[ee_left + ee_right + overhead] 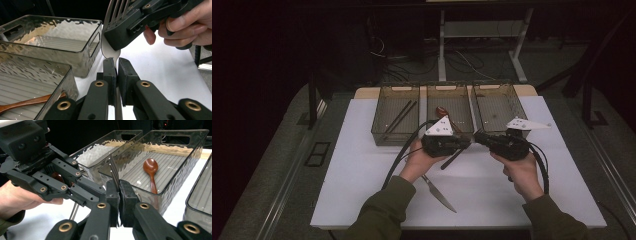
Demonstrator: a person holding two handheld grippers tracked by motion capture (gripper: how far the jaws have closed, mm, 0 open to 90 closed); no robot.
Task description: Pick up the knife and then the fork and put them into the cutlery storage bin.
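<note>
**Fork held at both ends above the white table**

I hold a silver metal fork [111, 48] between my two tongs, in the air just in front of the three smoky clear plastic bins [395, 131]. My left gripper [117, 65] is clamped on the fork's neck just below the head. My right gripper [119, 188] is pinched on the tines, which stick up past its jaws. A brown wooden spoon [150, 170] lies in the middle bin, and a steel table knife [439, 194] lies on the white tabletop [492, 195] near me.
</note>
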